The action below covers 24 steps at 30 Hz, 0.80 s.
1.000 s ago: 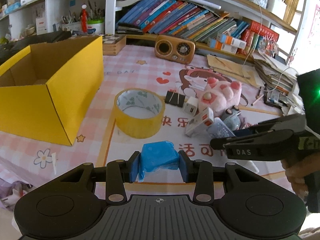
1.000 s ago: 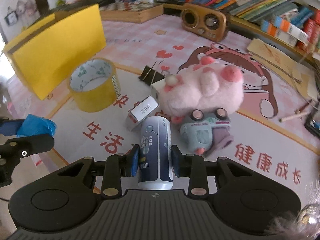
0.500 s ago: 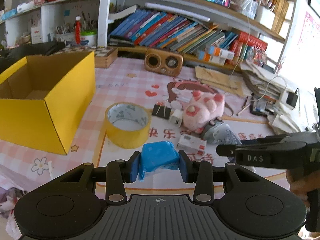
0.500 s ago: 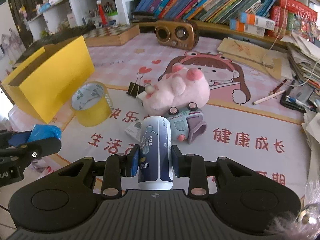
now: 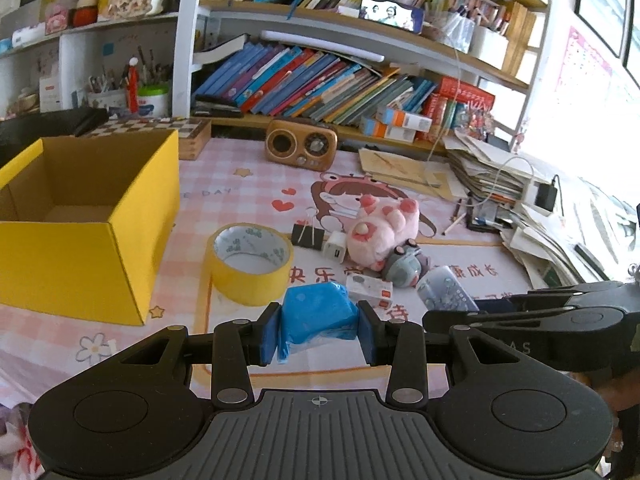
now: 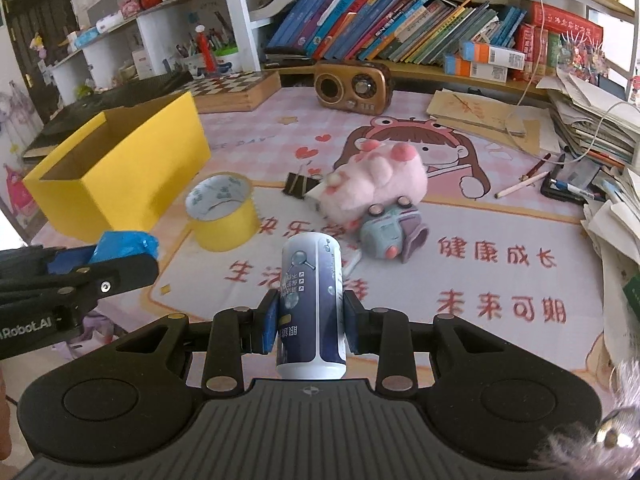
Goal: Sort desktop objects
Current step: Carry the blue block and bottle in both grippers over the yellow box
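Observation:
My left gripper (image 5: 318, 334) is shut on a blue crumpled packet (image 5: 316, 314) and holds it above the desk's front edge. It also shows in the right wrist view (image 6: 100, 268) at the left with the blue packet (image 6: 124, 244). My right gripper (image 6: 310, 322) is shut on a blue-and-white canister (image 6: 311, 292), held above the mat. It shows in the left wrist view (image 5: 452, 316) at the right with the canister (image 5: 444, 294). The open yellow box (image 5: 84, 248) stands at the left and also shows in the right wrist view (image 6: 120, 176).
On the pink mat lie a yellow tape roll (image 5: 250, 264), a black binder clip (image 5: 308, 236), a white charger (image 5: 335, 250), a pink plush toy (image 5: 380, 232), a grey toy car (image 5: 406, 266) and a small white box (image 5: 370, 290). A brown radio (image 5: 302, 150) stands at the back. Paper stacks (image 5: 560, 240) fill the right.
Both grippers have lifted and pulled back from the mat with their objects still held. The items on the mat look smaller and farther away.

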Motion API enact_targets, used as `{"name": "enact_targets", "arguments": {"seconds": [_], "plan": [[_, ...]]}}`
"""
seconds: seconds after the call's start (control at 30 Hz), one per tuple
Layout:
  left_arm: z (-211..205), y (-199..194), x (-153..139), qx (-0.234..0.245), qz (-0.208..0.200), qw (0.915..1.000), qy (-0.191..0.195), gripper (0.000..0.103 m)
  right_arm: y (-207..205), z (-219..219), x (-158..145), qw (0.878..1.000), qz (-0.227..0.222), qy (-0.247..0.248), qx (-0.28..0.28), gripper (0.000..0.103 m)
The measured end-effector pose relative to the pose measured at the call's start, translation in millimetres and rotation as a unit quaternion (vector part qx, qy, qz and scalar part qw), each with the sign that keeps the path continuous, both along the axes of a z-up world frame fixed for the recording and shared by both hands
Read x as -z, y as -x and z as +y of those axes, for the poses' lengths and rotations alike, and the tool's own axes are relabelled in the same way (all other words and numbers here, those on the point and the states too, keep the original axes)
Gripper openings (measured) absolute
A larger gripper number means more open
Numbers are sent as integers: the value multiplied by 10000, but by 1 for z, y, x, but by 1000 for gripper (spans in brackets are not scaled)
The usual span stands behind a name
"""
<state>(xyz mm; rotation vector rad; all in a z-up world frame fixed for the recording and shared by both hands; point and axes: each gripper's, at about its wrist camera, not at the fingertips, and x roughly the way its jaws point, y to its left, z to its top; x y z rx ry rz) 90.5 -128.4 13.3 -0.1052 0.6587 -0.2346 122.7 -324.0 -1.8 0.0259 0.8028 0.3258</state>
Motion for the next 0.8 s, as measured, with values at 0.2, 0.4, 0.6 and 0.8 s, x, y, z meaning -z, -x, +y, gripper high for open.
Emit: {"name": "enact_targets", "arguments": {"seconds": [0.2,0.4,0.6,0.8], "plan": [[22,22,1,109,50,9999,-3,38,28,30,-2,10000,17,-17,-6,30],[49,45,0,192,90,9998,-6,38,53,57,-4,10000,11,-30,11,30],[72,64,-1,259,95,9996,-42,38,77,83,-2,10000,55,-64,35,30],[94,86,3,315,150,9993,-97,38,100,106,5,9998,132,-130,73,30]]}}
